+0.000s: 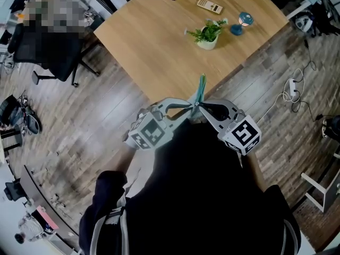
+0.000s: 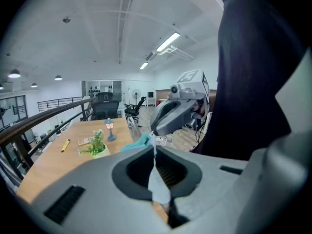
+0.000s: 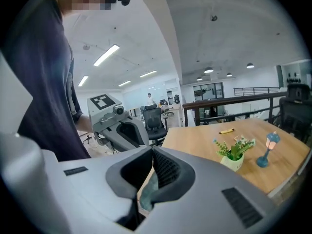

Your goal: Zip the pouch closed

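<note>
Pouch [image 1: 201,88] | by table [image 1: 159,41] edge | left gripper [image 1: 190,106], right gripper [image 1: 201,107] clamped on

Open-plan office: grey-brown wood-plank floor [image 1: 90,126], light wooden table [image 1: 154,41] bearing a small potted plant [image 1: 207,35], black office chair [image 1: 50,52] alongside, white power strip [image 1: 291,89] with cable on the floor, dark railing [image 3: 234,101], white ceiling [image 2: 97,28] with strip lights [image 2: 168,42].
</note>
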A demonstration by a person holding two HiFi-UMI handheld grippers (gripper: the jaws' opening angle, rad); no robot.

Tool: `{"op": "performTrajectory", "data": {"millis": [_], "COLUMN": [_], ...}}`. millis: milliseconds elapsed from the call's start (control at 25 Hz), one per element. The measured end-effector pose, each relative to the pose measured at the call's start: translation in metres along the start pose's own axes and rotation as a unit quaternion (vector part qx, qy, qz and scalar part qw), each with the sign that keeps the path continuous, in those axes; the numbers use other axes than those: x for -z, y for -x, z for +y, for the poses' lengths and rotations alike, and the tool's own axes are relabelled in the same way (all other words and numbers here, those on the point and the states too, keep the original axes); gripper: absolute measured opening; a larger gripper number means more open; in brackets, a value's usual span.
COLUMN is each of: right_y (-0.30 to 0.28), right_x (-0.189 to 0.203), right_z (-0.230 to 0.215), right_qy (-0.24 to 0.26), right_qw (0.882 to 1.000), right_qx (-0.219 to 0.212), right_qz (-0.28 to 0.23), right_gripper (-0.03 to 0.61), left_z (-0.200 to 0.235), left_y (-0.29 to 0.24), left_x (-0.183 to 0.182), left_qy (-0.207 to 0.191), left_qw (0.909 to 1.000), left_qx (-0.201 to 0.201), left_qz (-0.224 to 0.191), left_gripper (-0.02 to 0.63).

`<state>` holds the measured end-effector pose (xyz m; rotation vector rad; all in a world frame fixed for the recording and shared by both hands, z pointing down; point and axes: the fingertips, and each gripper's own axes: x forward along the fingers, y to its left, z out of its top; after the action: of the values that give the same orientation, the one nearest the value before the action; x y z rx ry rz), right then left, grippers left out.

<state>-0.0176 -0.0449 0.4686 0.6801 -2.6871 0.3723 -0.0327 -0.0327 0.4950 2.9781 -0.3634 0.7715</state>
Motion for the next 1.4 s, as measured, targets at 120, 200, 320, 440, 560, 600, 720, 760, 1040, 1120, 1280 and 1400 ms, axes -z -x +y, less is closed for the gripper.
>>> {"op": "performTrajectory", "data": {"millis": [120, 200, 320, 440, 560, 600, 720, 760, 1040, 1120, 1280, 1400], "right_y": [0.001, 0.004, 0.009, 0.011, 0.018, 0.021, 0.032, 0.036, 0.051, 0.049, 0.043, 0.035], "right_x": [0.002, 0.005, 0.006, 0.007, 0.011, 0.013, 0.019, 0.02, 0.024, 0.026, 0.031, 0.034], "right_z": [-0.003, -0.012, -0.022, -0.032, -0.05, -0.056, -0.075, -0.081, -0.109, -0.108, -0.11, -0.116], "right_qy": [-0.029, -0.053, -0.081, -0.082, -0.094, -0.096, -0.107, -0.111, -0.119, -0.117, -0.123, -0.126], "right_qw": [1.0, 0.998, 0.996, 0.995, 0.992, 0.991, 0.986, 0.984, 0.977, 0.978, 0.978, 0.977], "right_qx": [0.006, 0.024, 0.034, 0.055, 0.087, 0.098, 0.13, 0.139, 0.174, 0.172, 0.17, 0.172], "right_qz": [-0.001, -0.005, -0.009, -0.006, -0.008, -0.009, -0.012, -0.012, -0.012, -0.007, -0.008, -0.013], "right_gripper": [0.017, 0.017, 0.017, 0.017, 0.017, 0.017, 0.017, 0.017, 0.017, 0.017, 0.015, 0.015], "left_z": [-0.004, -0.006, -0.009, -0.009, -0.01, -0.009, -0.007, -0.006, 0.009, 0.01, 0.02, 0.031], "left_y": [0.001, 0.001, 0.004, 0.006, 0.011, 0.013, 0.018, 0.02, 0.034, 0.035, 0.033, 0.029], "left_x": [-0.001, 0.001, 0.001, -0.001, 0.0, 0.001, 0.006, 0.007, 0.009, 0.011, 0.02, 0.025], "left_qy": [-0.005, -0.012, -0.013, -0.024, -0.021, -0.02, -0.017, -0.013, -0.004, -0.002, 0.012, 0.023], "left_qw": [1.0, 0.9999, 0.9998, 0.9996, 0.9997, 0.9997, 0.9997, 0.9998, 0.9997, 0.9996, 0.9992, 0.9988], "left_qx": [0.003, 0.004, 0.006, 0.006, 0.007, 0.006, 0.002, 0.001, -0.016, -0.019, -0.031, -0.039], "left_qz": [0.004, 0.009, 0.011, 0.014, 0.013, 0.014, 0.019, 0.018, 0.02, 0.023, 0.023, 0.019], "left_gripper": [0.01, 0.009, 0.009, 0.009, 0.009, 0.009, 0.009, 0.009, 0.009, 0.009, 0.009, 0.009]}}
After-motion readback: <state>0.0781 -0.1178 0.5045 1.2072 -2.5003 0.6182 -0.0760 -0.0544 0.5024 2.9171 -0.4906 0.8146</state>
